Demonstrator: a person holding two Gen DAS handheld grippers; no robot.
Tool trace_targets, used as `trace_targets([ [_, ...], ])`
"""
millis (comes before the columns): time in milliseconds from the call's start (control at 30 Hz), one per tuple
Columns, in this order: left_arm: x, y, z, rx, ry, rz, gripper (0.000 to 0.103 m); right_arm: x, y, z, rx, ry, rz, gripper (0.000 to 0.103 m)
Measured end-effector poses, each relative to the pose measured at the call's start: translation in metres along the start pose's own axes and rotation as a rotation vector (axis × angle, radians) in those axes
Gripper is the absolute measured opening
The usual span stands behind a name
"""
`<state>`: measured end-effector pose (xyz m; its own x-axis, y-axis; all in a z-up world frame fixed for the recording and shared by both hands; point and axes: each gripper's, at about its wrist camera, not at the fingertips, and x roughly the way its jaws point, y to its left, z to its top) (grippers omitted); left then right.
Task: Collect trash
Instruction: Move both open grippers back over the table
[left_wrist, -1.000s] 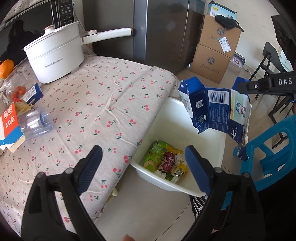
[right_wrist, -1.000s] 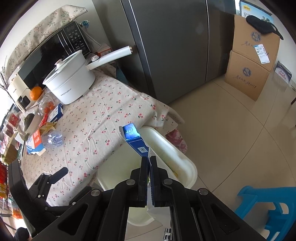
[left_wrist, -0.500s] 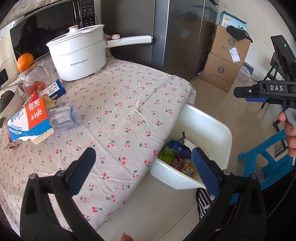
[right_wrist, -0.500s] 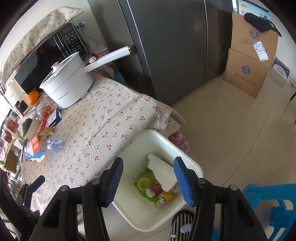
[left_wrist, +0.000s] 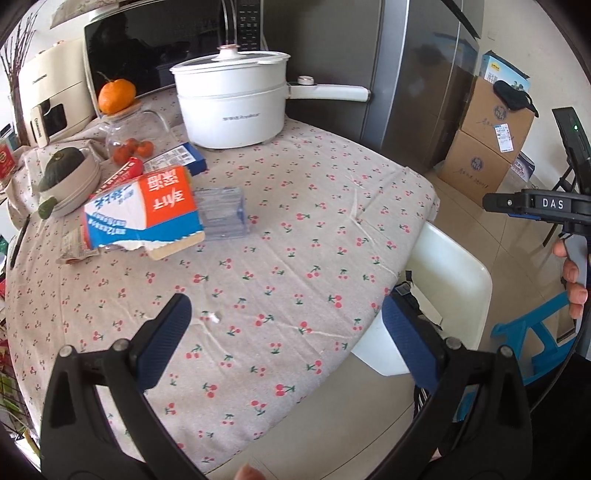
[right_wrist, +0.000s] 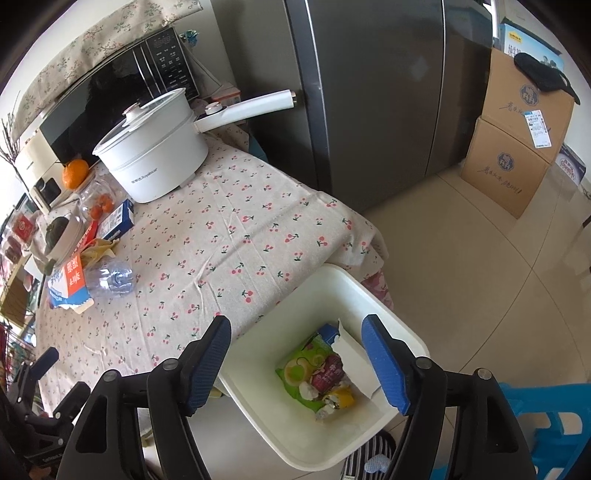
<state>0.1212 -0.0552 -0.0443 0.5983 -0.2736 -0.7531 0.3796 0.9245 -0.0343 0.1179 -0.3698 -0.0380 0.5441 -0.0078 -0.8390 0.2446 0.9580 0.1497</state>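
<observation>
A: Trash location?
B: Bin (right_wrist: 373, 295) beside bench (left_wrist: 295, 236) holds wrappers (right_wrist: 314, 373) and a blue carton (right_wrist: 330, 332). Torn carton (left_wrist: 147, 210) and clear bottle (left_wrist: 221, 214) lie on the bench.
A: Claw status?
B: Right claw (right_wrist: 299, 362) over bin, jaws just opening, released, empty. Left claw (left_wrist: 284, 332) over bench, released, empty.

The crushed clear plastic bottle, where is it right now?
In the left wrist view the plastic bottle lies on the tablecloth, left of centre, against the orange-and-blue carton.
</observation>
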Motion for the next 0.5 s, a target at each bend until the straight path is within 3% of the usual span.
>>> trace_targets([
  [500, -0.027, 0.123, -0.027, -0.214, 0.001, 0.139, 0.102, 0.027, 0.11, 0.002, -0.165, 0.009, 0.05, 0.083],
])
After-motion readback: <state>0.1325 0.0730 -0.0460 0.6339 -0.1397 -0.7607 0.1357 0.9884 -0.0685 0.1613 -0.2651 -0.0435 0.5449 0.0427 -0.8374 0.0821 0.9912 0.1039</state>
